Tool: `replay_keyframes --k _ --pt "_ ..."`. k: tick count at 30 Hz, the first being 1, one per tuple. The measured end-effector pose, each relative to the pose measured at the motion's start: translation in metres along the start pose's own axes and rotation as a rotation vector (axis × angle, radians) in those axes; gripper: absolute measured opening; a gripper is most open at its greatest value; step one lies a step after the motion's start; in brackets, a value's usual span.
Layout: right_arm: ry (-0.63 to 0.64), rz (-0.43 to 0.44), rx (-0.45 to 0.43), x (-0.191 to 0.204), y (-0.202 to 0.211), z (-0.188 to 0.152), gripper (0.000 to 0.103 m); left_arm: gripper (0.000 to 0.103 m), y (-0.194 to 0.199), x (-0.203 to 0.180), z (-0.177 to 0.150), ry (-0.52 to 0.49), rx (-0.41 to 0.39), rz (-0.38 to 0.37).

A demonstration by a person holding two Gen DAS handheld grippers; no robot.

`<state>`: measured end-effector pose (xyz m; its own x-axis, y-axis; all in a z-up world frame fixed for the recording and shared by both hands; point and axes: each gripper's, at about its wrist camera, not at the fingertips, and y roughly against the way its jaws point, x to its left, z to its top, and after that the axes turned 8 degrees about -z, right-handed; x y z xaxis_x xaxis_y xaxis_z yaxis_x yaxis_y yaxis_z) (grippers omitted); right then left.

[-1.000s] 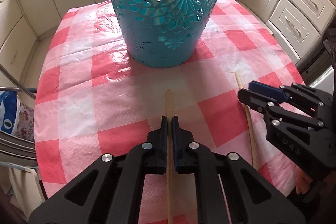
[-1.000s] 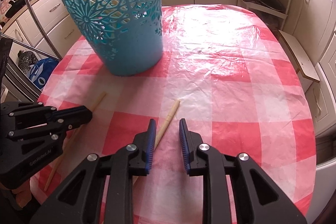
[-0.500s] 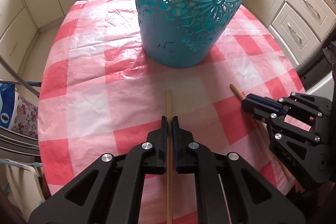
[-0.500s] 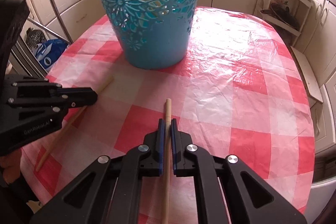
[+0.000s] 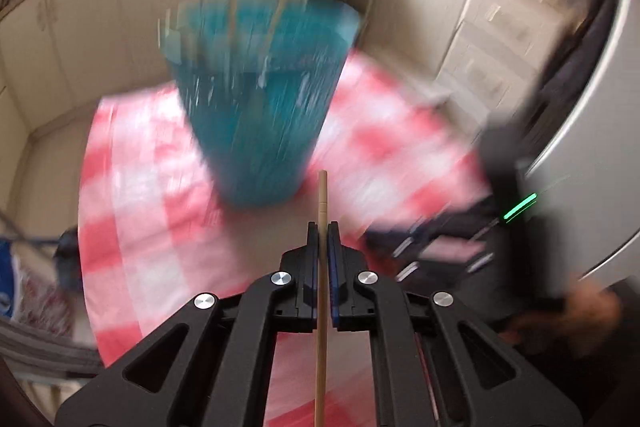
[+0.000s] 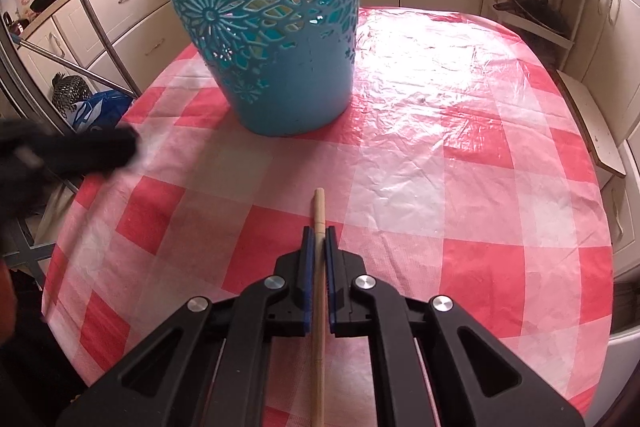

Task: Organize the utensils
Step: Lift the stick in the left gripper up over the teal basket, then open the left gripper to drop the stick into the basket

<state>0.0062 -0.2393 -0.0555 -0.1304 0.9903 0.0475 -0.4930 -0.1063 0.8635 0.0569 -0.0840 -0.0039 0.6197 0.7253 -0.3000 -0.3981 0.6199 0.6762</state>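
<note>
Left gripper [image 5: 322, 227] clamped on a wooden chopstick [image 5: 321, 203], near the teal basket [image 5: 260, 99]; right gripper [image 6: 319, 231] clamped on another chopstick [image 6: 319, 211], near that basket, over checked tablecloth [image 6: 460, 167]

Matte black plastic on the left gripper [image 5: 322, 227], in angular linked arms with triangular cut-outs. Round silver screw heads at the pivots, four across. Blue ribbed pads [image 5: 333, 267] lining the inner faces of the fingers. Same build on the right gripper [image 6: 319, 231]: black arms, silver screws, blue pads [image 6: 307, 267]. Thin red wire beneath the right-hand arm.
</note>
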Motion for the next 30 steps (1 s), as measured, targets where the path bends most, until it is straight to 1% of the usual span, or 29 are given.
replay_keyframes --k 1,2,3,4,5,6,9,12,14,15,17,19,23,30 --pt "-0.002 0.001 0.000 0.000 0.000 0.000 0.006 0.004 0.014 -0.001 0.010 0.007 -0.069 -0.029" --pt "-0.004 0.002 0.000 -0.001 0.000 0.000 0.006 0.004 0.025 -0.001 0.019 0.012 -0.126 -0.042" --pt "-0.005 0.003 0.000 -0.001 0.000 0.000 0.006 0.004 0.037 -0.002 0.030 0.018 -0.196 -0.048" --pt "-0.008 0.005 -0.001 -0.001 0.000 -0.001 0.006 0.004 0.052 -0.001 0.045 0.029 -0.286 -0.044" --pt "-0.009 0.006 -0.002 -0.002 0.000 -0.001 0.006 0.004 0.061 0.000 0.056 0.035 -0.346 -0.032" --pt "-0.010 0.007 -0.003 -0.002 0.000 -0.001 0.006 0.004 0.071 0.000 0.072 0.041 -0.424 -0.004" --pt "-0.015 0.010 -0.004 -0.003 0.000 -0.001 0.006 0.004 0.084 -0.001 0.105 0.049 -0.570 0.054" --pt "-0.010 0.005 -0.004 -0.002 0.000 0.000 0.006 0.004 0.078 0.003 0.135 0.084 -0.686 0.139" --pt "-0.006 0.002 -0.004 -0.001 -0.001 0.000 0.006 0.004 0.067 0.008 0.145 0.109 -0.712 0.184" --pt "-0.002 0.001 -0.003 0.000 -0.001 0.001 0.006 0.004 0.057 0.013 0.150 0.123 -0.722 0.220" --pt "0.003 0.001 -0.002 0.001 -0.001 0.001 0.006 0.004 0.039 0.022 0.154 0.144 -0.719 0.265" --pt "0.001 0.007 0.000 0.000 -0.002 0.002 0.006 0.004 0.022 0.027 0.153 0.170 -0.714 0.292" --pt "0.007 0.009 0.005 0.000 -0.002 0.002 0.006 0.004 0.004 0.032 0.147 0.196 -0.709 0.325" --pt "0.017 0.004 0.010 0.001 -0.002 0.002 0.006 0.004 -0.016 0.036 0.125 0.203 -0.648 0.341"
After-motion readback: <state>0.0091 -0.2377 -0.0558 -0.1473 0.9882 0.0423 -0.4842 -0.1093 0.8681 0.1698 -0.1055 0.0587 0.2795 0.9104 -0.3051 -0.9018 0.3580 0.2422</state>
